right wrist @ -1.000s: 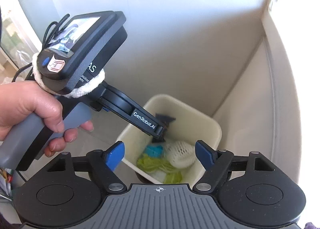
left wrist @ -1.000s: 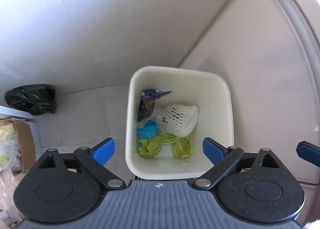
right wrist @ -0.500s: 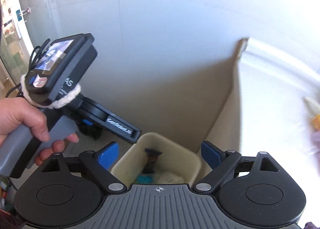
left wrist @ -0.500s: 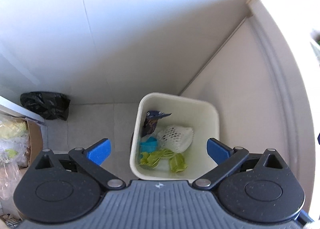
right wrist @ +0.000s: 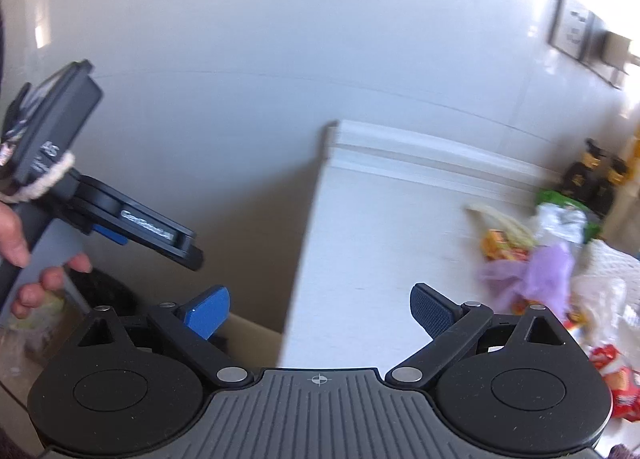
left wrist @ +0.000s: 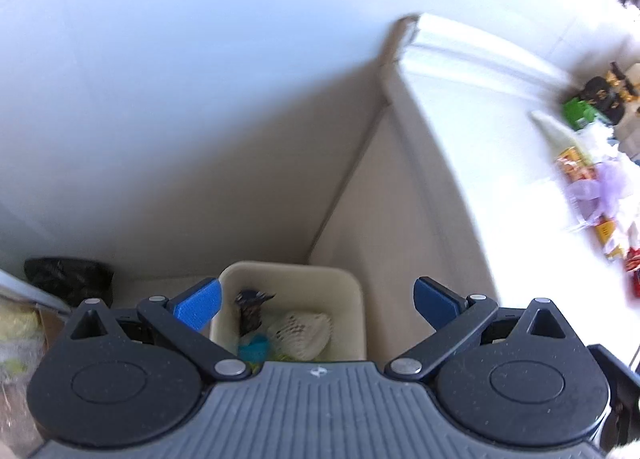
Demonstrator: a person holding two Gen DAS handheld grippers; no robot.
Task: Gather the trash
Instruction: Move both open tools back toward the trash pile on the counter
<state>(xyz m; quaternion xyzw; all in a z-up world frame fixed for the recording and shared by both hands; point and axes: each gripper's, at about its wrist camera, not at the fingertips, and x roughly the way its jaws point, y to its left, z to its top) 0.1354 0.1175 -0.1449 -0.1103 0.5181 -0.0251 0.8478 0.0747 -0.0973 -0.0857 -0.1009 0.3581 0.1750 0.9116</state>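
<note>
A cream waste bin (left wrist: pixel 348 291) stands on the floor in the corner beside a white counter (left wrist: pixel 480 163). Inside it lie a white foam net (left wrist: pixel 300 333), a dark wrapper (left wrist: pixel 250 309) and a blue scrap (left wrist: pixel 254 351). My left gripper (left wrist: pixel 318 305) hangs open high above the bin, nothing between its blue pads. My right gripper (right wrist: pixel 320 313) has its jaws still opening and empty, pointing at the counter's left edge (right wrist: pixel 308 243). Blurred trash lies on the counter: a purple wrapper (right wrist: pixel 540 275), orange packets (right wrist: pixel 500 245) and a red packet (right wrist: pixel 616 379). The left gripper's body (right wrist: pixel 80 195) shows at the left, held by a hand (right wrist: pixel 24 259).
A black bag (left wrist: pixel 68 279) lies on the floor left of the bin, near a cardboard box (left wrist: pixel 24 323). Dark bottles (right wrist: pixel 588 179) stand at the counter's far right. A white wall (right wrist: pixel 280 39) backs the corner.
Both grippers have risen away from the bin. The right view has swung right from the bin to the counter and its trash. The right jaws have widened.
</note>
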